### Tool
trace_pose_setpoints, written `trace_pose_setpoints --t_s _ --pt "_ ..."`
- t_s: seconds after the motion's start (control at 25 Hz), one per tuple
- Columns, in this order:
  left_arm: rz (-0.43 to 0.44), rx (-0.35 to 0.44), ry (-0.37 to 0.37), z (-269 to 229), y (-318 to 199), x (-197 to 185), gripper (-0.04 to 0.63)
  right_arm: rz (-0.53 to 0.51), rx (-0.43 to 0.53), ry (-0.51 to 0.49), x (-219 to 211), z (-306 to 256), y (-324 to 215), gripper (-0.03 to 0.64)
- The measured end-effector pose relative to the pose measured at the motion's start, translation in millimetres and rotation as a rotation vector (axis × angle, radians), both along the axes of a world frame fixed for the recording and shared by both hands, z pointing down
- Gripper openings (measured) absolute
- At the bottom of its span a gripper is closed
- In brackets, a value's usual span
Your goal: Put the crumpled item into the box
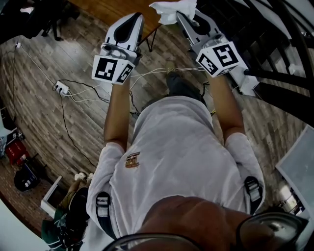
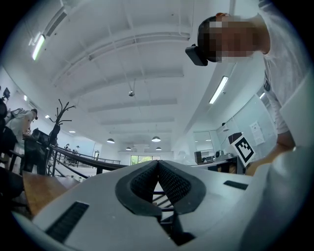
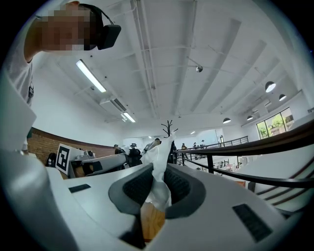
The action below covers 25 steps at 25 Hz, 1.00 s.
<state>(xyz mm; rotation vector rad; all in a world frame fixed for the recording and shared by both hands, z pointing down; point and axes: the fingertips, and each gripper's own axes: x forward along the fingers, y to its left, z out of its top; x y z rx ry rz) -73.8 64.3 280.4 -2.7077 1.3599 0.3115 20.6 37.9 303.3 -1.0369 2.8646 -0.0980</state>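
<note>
The crumpled item is a white tissue (image 1: 171,11). My right gripper (image 1: 185,15) is shut on it, and in the right gripper view the tissue (image 3: 159,164) is pinched between the black pads (image 3: 135,188) and sticks up past the tips. My left gripper (image 1: 131,18) is beside it at about the same height. In the left gripper view its jaws (image 2: 158,165) touch at the tips with nothing between them. Both grippers point away from the person's body and tilt up toward the ceiling. No box shows in any view.
A wooden table top (image 1: 115,7) lies just beyond the gripper tips. A black railing (image 1: 274,49) runs at the right. A power strip with cables (image 1: 61,88) lies on the plank floor at the left. A white panel (image 1: 300,166) lies at the lower right.
</note>
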Motion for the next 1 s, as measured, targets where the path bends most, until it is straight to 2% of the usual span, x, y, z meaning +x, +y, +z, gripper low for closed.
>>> trace_pose_setpoints --t_s 0.6,1.0 --pt "-0.042 -0.016 -0.009 22 -150 7 0.020 -0.011 -0.036 0.034 6 25 -153 0.069" --pt "-0.089 -0.020 -0.024 29 -217 18 0.020 -0.050 -0.053 0.041 17 33 -223 0.069"
